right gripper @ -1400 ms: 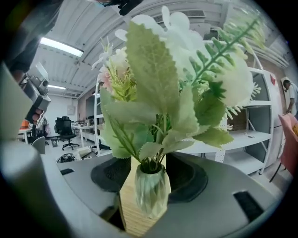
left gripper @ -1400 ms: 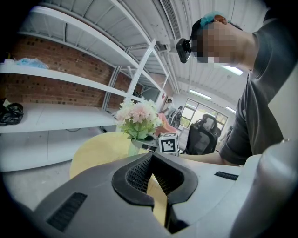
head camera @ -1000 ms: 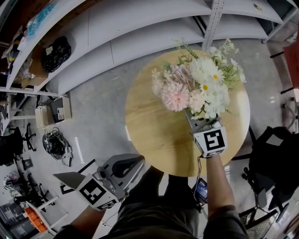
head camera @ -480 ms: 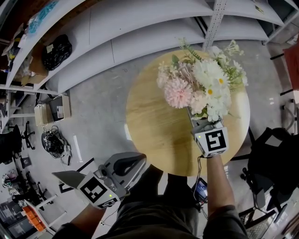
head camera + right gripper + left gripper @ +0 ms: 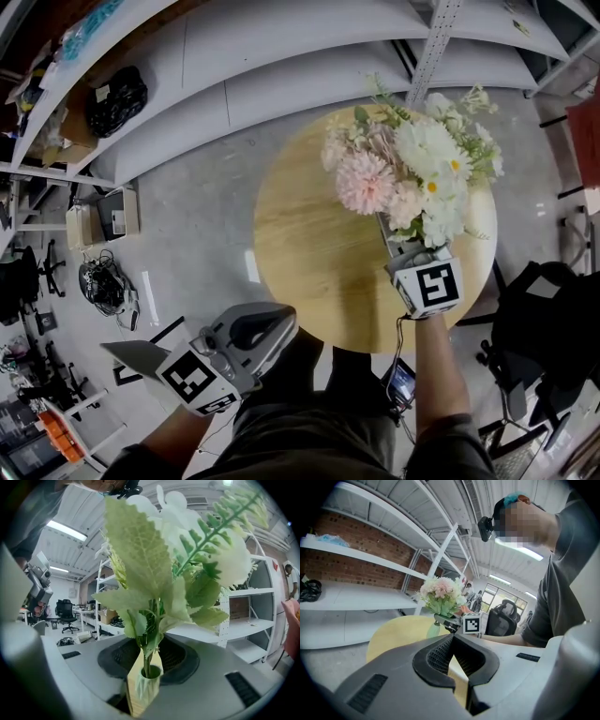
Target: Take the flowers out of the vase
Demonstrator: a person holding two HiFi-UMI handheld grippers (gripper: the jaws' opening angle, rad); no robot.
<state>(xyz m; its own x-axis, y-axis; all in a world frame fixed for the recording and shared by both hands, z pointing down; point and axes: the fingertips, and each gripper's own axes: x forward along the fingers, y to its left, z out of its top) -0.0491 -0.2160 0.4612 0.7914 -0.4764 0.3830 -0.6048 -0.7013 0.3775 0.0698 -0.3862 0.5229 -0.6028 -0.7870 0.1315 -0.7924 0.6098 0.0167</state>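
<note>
The flowers (image 5: pixel 412 169) stand on the far right of the table (image 5: pixel 300 244), their stems (image 5: pixel 148 662) upright between the jaws of the right gripper (image 5: pixel 151 645), just above the mouth of the vase (image 5: pixel 146 684). Those jaws have just been closing and seem to pinch the stems, so the pull runs straight up. The left gripper (image 5: pixel 251 330), jaws together and empty, hangs well apart at the near left

White shelving (image 5: pixel 281 47) lines a brick wall (image 5: pixel 361 576).
</note>
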